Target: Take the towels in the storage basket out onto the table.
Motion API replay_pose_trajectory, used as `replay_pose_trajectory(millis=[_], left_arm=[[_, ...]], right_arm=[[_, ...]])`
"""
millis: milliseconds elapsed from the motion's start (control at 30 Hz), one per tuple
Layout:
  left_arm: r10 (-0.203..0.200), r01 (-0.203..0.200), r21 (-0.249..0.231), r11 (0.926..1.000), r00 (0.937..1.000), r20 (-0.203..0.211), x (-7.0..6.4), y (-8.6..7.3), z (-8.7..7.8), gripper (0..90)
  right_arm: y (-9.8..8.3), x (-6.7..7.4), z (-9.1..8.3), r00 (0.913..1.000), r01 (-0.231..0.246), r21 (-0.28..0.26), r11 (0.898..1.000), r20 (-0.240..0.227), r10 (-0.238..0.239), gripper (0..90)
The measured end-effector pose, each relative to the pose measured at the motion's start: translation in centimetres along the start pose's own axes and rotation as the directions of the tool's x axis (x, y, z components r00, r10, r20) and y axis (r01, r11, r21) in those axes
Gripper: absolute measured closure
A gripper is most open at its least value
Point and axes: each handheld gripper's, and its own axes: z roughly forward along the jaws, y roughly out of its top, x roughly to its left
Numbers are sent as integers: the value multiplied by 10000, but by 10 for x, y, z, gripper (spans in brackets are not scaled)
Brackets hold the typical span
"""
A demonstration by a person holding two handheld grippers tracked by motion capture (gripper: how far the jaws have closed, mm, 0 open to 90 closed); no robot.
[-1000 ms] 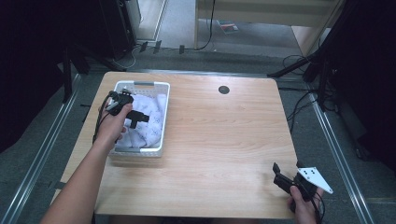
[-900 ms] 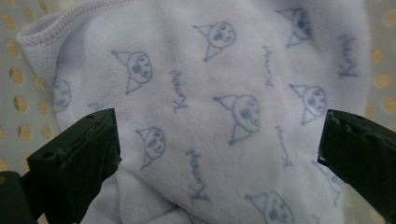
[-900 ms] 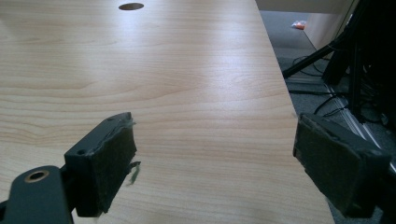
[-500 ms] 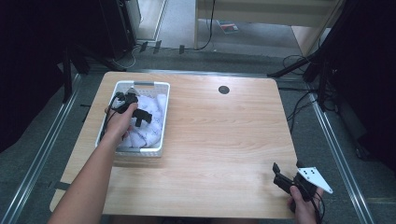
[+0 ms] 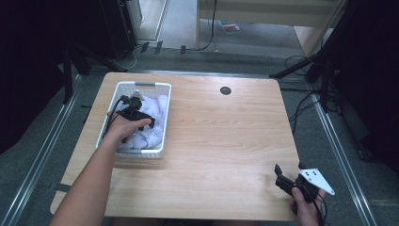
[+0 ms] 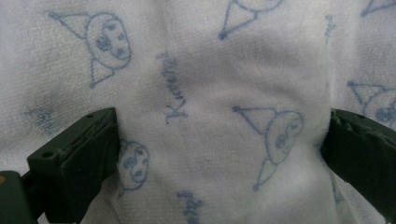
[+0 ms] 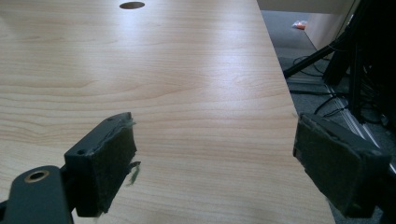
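On the white cloth (image 6: pixel 210 93) in the left gripper view we read a repeated pale-blue print: a cursive word that appears to begin "Kur", its remaining letters too soft to read, set among small cartoon faces with pointed hoods. No other writing is legible on any item.

From the high view we locate this cloth (image 5: pixel 153 120) inside a white basket (image 5: pixel 165 117) with slotted walls, which stands on the far left part of the wooden table (image 5: pixel 216 141). The left gripper (image 5: pixel 136 115) reaches down into the basket, with the left hand (image 5: pixel 124 127) around its body and the forearm entering from the near left edge.

The left gripper view supplies what the high view cannot: the print on the fabric and the jaw position. Here the left gripper (image 6: pixel 219 140) has its two black jaws set wide apart, with a raised fold of cloth lying between them. The cloth touches the inner faces of both jaws, but we cannot tell whether it is pinched.

We find the right gripper (image 5: pixel 284 181) at the near right corner of the table in the high view, with the right hand (image 5: pixel 306 202) below it and a grey three-cornered plate (image 5: pixel 317 181) on top. In the right gripper view, the right gripper (image 7: pixel 212 154) has its jaws spread apart with bare wood grain between them and frayed fibres on the left pad. This view also shows a round hole (image 7: pixel 131 5) at the far side of the table, which the high view (image 5: pixel 225 90) places near the far edge, right of the basket.
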Motion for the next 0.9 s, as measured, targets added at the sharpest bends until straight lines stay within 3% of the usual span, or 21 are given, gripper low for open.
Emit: replay_pose_trajectory(millis=[167, 333, 367, 433, 533, 633, 900], left_arm=[[8, -7, 46, 10000, 9999, -155, -4, 0, 0, 34], [126, -126, 29, 9999, 9999, -1, -6, 0, -3, 110], [404, -403, -39, 9992, 9991, 110, -7, -1, -6, 215], [591, -590, -32, 9983, 9980, 244, -9, -1, -9, 329], [724, -721, -125, 9973, 9970, 268, -11, -1, -9, 380], [718, -714, -79, 9974, 9952, 672, -13, 0, -11, 584], [544, -531, -140, 9985, 9924, 1106, -7, -1, -12, 669]], right_arm=[[0, 0, 0, 10000, -23, 17, 10000, 24, 22, 134], [0, 0, 0, 10000, -25, 10, 10000, 27, 25, 134], [0, 0, 0, 10000, -31, 14, 10000, 29, 31, 133], [0, 0, 0, 10000, -26, 20, 10000, 56, 26, 133], [0, 0, 0, 10000, -49, 29, 10000, 75, 49, 133], [0, 0, 0, 9999, -57, 25, 10000, 94, 56, 133], [0, -1, 1, 10000, -79, 34, 10000, 58, 79, 133]])
